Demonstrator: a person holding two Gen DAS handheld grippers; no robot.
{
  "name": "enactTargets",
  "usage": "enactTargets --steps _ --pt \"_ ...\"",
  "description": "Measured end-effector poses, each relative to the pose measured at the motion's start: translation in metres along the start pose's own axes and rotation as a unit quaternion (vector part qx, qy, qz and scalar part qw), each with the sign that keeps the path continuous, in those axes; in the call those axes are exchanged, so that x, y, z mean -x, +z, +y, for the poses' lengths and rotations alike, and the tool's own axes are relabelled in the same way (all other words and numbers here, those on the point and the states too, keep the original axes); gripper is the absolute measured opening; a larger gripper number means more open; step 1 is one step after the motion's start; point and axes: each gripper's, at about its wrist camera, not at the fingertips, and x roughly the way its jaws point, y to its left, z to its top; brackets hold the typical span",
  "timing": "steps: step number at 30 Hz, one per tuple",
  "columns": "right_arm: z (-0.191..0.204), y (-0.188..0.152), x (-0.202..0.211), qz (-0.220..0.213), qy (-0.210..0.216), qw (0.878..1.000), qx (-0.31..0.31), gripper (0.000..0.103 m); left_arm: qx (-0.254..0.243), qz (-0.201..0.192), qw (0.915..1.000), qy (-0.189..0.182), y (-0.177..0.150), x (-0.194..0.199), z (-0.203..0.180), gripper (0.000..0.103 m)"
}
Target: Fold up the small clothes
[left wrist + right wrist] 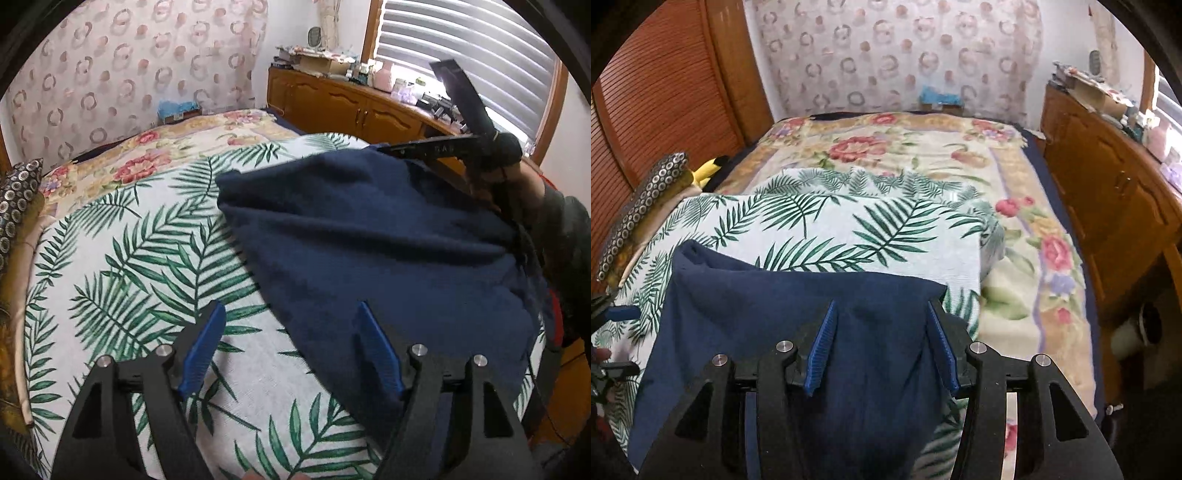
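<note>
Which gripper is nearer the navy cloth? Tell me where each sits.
Right. The right gripper hangs directly over the navy cloth, fabric showing between its open fingers. The left gripper straddles the cloth's left edge, one finger over the leaf-print cover.

You will find almost nothing to read here. In your left wrist view, the black body of the right tool (432, 149) carries a few small pale embossed characters along its side, but they are too blurred to make out as letters or numbers. The boxes and small items on the wooden cabinet (354, 107) by the window may bear labels, yet none is legible at this size. In your right wrist view, no text, brand, number or sign can be read on anything, including the blue box (940, 96) at the far end of the bed.
</note>
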Motion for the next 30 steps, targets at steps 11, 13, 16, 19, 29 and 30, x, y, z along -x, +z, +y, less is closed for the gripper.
enactTargets --steps 11,13,16,19,29,30 --pt "0.002 0.010 0.040 -0.087 -0.066 0.994 0.007 0.003 0.000 0.015 0.9999 0.005 -0.008 -0.016 0.001 0.075" --pt "-0.013 0.013 0.043 -0.083 -0.092 0.991 -0.042 0.003 -0.001 0.014 0.9999 0.006 -0.009 -0.016 0.001 0.076" --pt "-0.011 0.011 0.031 -0.060 -0.115 0.991 -0.020 0.003 -0.005 0.011 0.9999 0.012 -0.011 -0.016 -0.003 0.076" --pt "-0.005 0.007 0.027 -0.039 -0.114 0.993 -0.007 0.015 -0.008 0.015 0.9997 0.017 -0.011 -0.016 -0.005 0.076" --pt "0.032 -0.042 0.096 -0.068 -0.090 0.993 0.022 0.042 -0.011 -0.006 0.9999 0.011 -0.023 0.021 -0.020 0.076" --pt "0.034 -0.048 0.101 -0.069 -0.086 0.994 0.020 0.042 -0.012 -0.008 0.9999 0.010 -0.026 0.026 -0.022 0.076"
